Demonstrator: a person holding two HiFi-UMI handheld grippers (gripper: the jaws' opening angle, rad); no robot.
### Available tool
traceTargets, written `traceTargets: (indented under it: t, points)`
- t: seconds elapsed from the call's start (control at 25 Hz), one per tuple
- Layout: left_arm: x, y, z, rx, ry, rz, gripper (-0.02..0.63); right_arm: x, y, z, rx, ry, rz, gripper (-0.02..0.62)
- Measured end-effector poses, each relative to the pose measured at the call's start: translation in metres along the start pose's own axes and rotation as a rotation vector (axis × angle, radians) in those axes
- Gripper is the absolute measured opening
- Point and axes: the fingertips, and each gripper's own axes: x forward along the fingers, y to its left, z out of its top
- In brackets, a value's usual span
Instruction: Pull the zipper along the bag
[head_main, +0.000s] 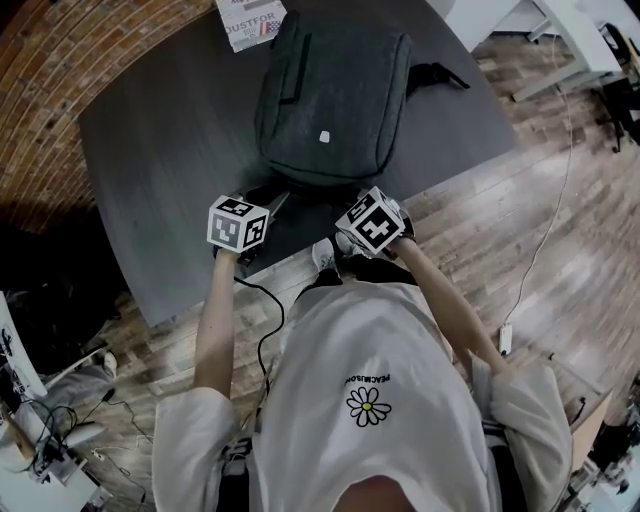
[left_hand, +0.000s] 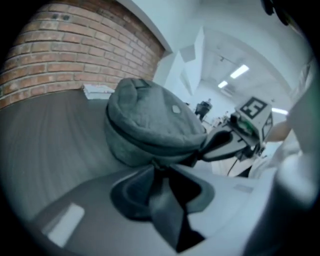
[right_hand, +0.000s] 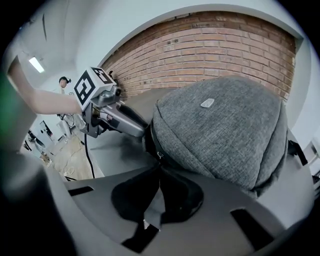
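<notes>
The right gripper (right_hand: 159, 166) is closed, apparently on the zipper pull (right_hand: 159, 155) at the near edge of the bag (head_main: 330, 90). The left gripper (left_hand: 156, 167), jaws slightly apart, meets the same edge. It should pinch the bag firmly before the right one pulls. The bag lies in the middle of the tabletop (head_main: 150, 150).

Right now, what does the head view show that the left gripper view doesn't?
Only the head view shows the flower print on the person's shirt and the wood floor. Only the left gripper view shows the ceiling lights and the zipper running round the near edge of the bag. Both show the bag lying on the dark table, with a paper beyond it.
</notes>
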Motion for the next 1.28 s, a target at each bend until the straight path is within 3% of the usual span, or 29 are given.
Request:
traceTargets:
  t: [0.6, 0.84, 1.12, 1.28]
  points:
    - [0.08, -0.117, 0.013, 0.276, 0.048, -0.166, 0.04, -0.073, -0.079, -0.078, 0.166, 0.091, -0.178, 0.006]
    - [0.09, -0.128, 0.019, 0.294, 0.046, -0.199, 0.034, -0.073, -0.071, -0.078, 0.156, 0.124, -0.117, 0.006]
    - [0.1, -0.135, 0.026, 0.31, 0.045, -0.175, 0.031, -0.045, -0.04, -0.055, 0.121, 0.113, -0.008, 0.012]
    - [0.096, -0.138, 0.023, 0.302, 0.042, -0.206, 0.031, -0.045, -0.042, -0.057, 0.194, 0.073, 0.012, 0.006]
